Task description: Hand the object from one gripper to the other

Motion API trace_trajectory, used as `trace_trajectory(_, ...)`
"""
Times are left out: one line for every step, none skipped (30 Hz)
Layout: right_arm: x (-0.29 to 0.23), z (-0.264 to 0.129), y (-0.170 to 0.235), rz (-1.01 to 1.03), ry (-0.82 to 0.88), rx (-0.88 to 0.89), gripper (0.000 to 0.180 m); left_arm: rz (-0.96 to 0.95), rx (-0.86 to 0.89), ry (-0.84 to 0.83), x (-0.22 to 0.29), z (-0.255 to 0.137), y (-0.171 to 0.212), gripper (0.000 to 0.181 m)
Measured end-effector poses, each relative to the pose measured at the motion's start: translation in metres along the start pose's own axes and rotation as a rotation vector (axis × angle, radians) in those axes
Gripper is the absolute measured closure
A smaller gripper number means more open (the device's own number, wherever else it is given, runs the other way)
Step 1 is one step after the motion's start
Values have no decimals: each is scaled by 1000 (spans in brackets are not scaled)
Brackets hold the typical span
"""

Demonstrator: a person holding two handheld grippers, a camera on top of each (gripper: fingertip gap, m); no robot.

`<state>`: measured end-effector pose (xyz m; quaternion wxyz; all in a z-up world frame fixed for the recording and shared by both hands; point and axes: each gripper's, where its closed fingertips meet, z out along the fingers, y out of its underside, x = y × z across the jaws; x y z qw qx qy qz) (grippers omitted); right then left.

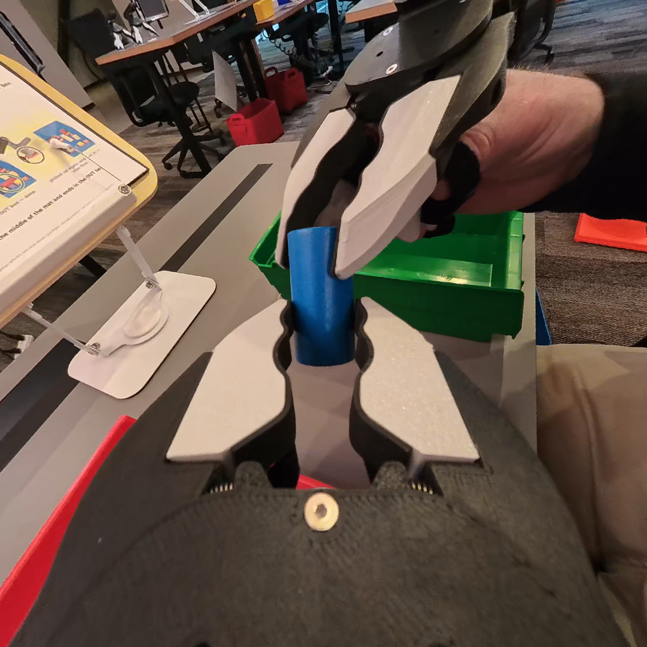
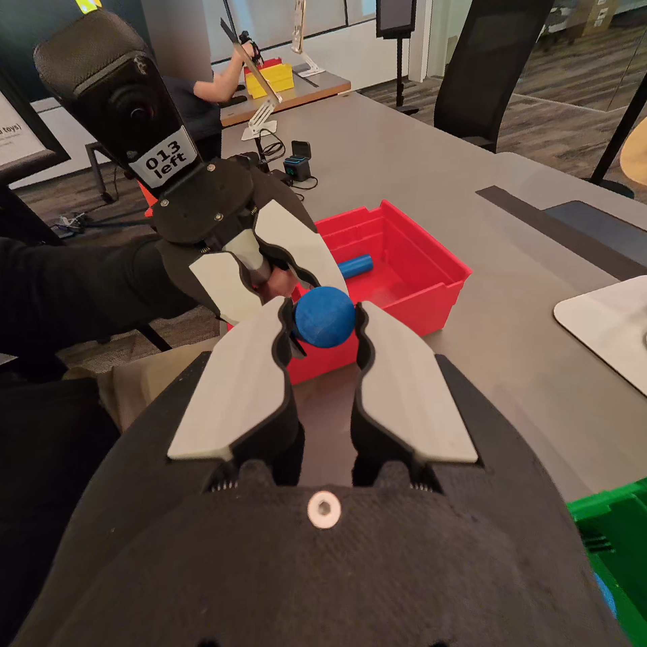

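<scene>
Blue cylinder (image 1: 320, 297) held upright above the grey table (image 1: 224, 217), long axis vertical; right wrist view shows only its round end. Left gripper (image 1: 322, 325) clamps its lower part, right gripper (image 1: 308, 259) closed on the top. Green bin (image 1: 455, 280) behind; red bin (image 2: 420, 273) with a second blue cylinder (image 2: 355, 265), half hidden. Office room.

In the left wrist view, the cylinder (image 1: 320, 301) stood upright at centre frame between the left gripper (image 1: 322, 327) fingers, which rose from the lower edge. The right gripper (image 1: 308, 269) reached down from the upper right, its fingertips on either side of the cylinder's top. A bin (image 1: 455, 297) sat on the table (image 1: 217, 217) behind and to the right; a sign stand (image 1: 140, 336) stood at left. In the right wrist view, another bin (image 2: 420, 308) lay behind the cylinder at centre frame, with a second cylinder (image 2: 355, 266) lying inside it.
</scene>
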<state>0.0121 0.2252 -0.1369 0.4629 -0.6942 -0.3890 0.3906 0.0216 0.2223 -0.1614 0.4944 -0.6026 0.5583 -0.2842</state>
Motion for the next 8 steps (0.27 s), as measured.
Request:
trace_trajectory(0,0,1,5,-2,0,146,-3,2,3,1,1,1,147)
trace_trajectory(0,-1,1,8,-2,-8,146,-12,7,10,1,1,1,147)
trace_trajectory(0,-2,2,10,-1,-18,146,-21,13,17,2,2,1,147)
trace_trajectory(0,-3,1,6,3,-25,147,-30,19,23,3,3,0,147)
trace_trajectory(-1,-5,-1,-5,4,-27,147,-34,26,24,4,3,-2,147)
trace_trajectory(-2,-8,-3,-17,6,-32,147,-30,38,24,4,3,-5,147)
trace_trajectory(0,-12,-5,-27,20,-38,147,-28,38,31,5,2,-7,148)
trace_trajectory(5,-20,-9,-37,50,-42,147,-25,19,35,6,1,-7,145)
